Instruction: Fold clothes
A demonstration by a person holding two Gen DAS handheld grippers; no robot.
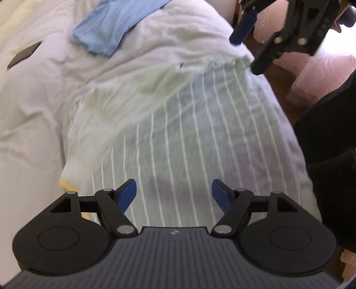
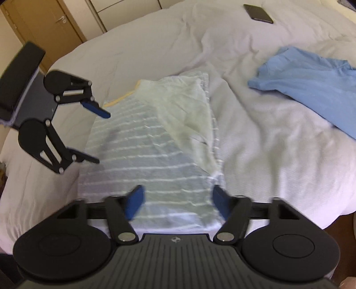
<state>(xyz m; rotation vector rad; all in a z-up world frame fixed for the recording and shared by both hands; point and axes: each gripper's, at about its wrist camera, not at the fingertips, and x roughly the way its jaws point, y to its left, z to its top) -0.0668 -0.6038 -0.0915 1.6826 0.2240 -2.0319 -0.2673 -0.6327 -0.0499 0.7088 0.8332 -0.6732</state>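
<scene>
Lying flat on the bed (image 2: pixel 267 155), the striped shirt (image 2: pixel 151 144) looks thin, light & floppy — almost see-through, w/ white lines across pale grey-green cloth. It'll likely sag & crease wherever it's lifted, slide easily over the white cover, and won't hold any shape by itself. No fragility worry; the risk is grabbing the bedcover along w/ it, since both are soft & pale. Best holds, imo: the hems & corners, e.g. the near edge by the bed's side, or the far end w/ yellow trim (image 2: pixel 121 100). One side is already turned over, showing a plainer, paler flap (image 2: pixel 189 111).

Left tongs (image 1: pixel 174 193) hang over the shirt's striped part, fingers spread wide, nothing between them; not touching the cloth as far as can be told (motion blur). Right tongs (image 2: pixel 176 204) sit above the near end of the shirt, also spread apart & empty. In the right wrist view the left tongs (image 2: pixel 98 137) show at the shirt's left edge, near the yellow trim. In the left wrist view the right tongs (image 1: pixel 249 51) hover by the opposite end.

A blue garment (image 2: pixel 311 89) lies crumpled further up the bed, well apart from the shirt, and a dark phone (image 2: pixel 258 13) beyond that.
</scene>
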